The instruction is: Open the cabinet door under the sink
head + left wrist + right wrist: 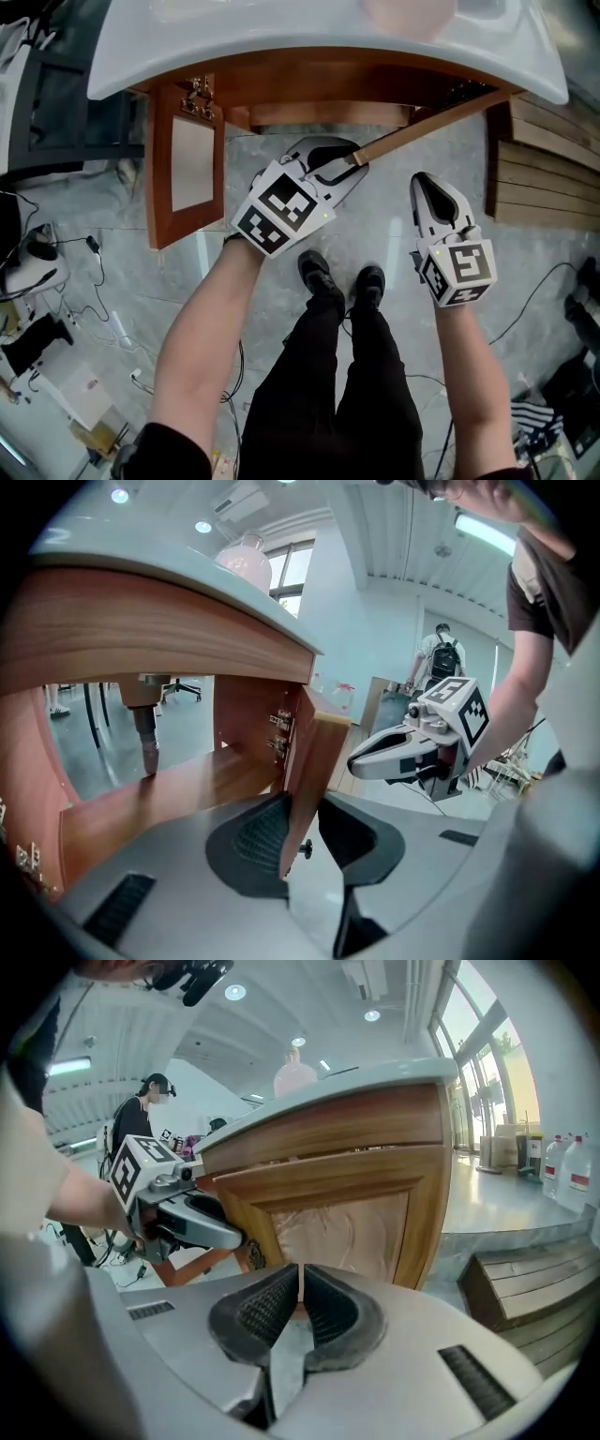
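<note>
Two doors hang under the sink (122, 56). The left door (187, 169) stands wide; the right door (427, 120) is partly swung out, its free edge clamped in your left gripper (352, 159), beside the small knob (305, 848). Judged stiff, light to swing, smooth-faced — keep hold at the edge and follow its arc. Your right gripper (424, 183) hangs clear, jaws all but together on nothing. Obstructions: wooden slats (544, 178) just right of the cabinet may stop the door at full swing — your shoes (342, 277) stand near its path.

We see clear floor (384, 220) between the two swung-open doors; left door (185, 173) and right door (431, 123) wall its sides, the sink (281, 56) overhangs above, and wooden slats (544, 173) crowd the right.
</note>
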Action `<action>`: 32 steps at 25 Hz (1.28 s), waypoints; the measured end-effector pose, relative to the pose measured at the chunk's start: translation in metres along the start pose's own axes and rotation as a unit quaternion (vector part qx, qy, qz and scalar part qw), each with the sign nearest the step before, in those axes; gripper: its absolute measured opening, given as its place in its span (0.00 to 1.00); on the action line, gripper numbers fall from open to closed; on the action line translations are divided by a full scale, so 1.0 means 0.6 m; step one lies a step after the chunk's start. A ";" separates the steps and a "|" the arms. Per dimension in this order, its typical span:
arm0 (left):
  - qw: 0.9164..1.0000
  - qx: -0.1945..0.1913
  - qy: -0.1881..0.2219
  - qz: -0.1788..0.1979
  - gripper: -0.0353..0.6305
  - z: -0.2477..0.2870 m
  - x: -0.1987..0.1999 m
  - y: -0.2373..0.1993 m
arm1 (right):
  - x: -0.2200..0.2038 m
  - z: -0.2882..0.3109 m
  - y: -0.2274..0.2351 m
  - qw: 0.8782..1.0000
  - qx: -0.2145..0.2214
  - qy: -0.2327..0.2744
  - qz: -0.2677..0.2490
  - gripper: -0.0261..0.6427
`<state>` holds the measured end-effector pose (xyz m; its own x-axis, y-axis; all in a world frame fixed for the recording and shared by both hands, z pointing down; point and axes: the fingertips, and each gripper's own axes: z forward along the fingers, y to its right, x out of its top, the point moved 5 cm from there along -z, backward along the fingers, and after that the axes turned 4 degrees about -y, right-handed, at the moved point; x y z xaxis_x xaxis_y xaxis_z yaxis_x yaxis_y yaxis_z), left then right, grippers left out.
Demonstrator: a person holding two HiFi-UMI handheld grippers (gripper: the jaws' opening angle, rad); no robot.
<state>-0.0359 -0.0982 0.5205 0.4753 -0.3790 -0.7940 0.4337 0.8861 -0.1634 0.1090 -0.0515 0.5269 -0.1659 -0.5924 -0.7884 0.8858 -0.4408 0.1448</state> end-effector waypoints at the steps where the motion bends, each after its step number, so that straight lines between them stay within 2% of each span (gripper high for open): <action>1: 1.000 0.006 0.002 -0.007 0.21 0.000 -0.001 0.006 | -0.002 -0.008 0.000 1.000 0.006 -0.004 -0.008 0.09; 6: 0.999 0.017 0.014 -0.030 0.21 0.007 -0.001 0.044 | -0.030 -0.054 0.021 0.999 0.013 -0.024 -0.026 0.08; 14: 0.997 0.019 0.032 -0.066 0.22 0.015 -0.009 0.110 | -0.089 -0.124 0.050 0.999 0.009 -0.045 -0.006 0.08; 20: 0.997 0.008 0.014 -0.072 0.24 0.030 -0.004 0.156 | -0.086 -0.184 0.071 0.999 0.005 -0.044 0.000 0.08; 25: 0.997 -0.021 -0.010 -0.068 0.24 0.059 0.009 0.219 | -0.078 -0.220 0.068 0.999 0.012 -0.035 0.005 0.08; 32: 0.993 -0.014 -0.018 -0.113 0.25 0.092 0.014 0.260 | -0.093 -0.283 0.073 0.998 0.004 -0.035 0.046 0.08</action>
<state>0.0782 0.0222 0.5208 0.3960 -0.5786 -0.7130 0.5112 0.7839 -0.3523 0.2305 0.0768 0.4757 -0.1135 -0.6761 -0.7280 0.8950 -0.3878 0.2206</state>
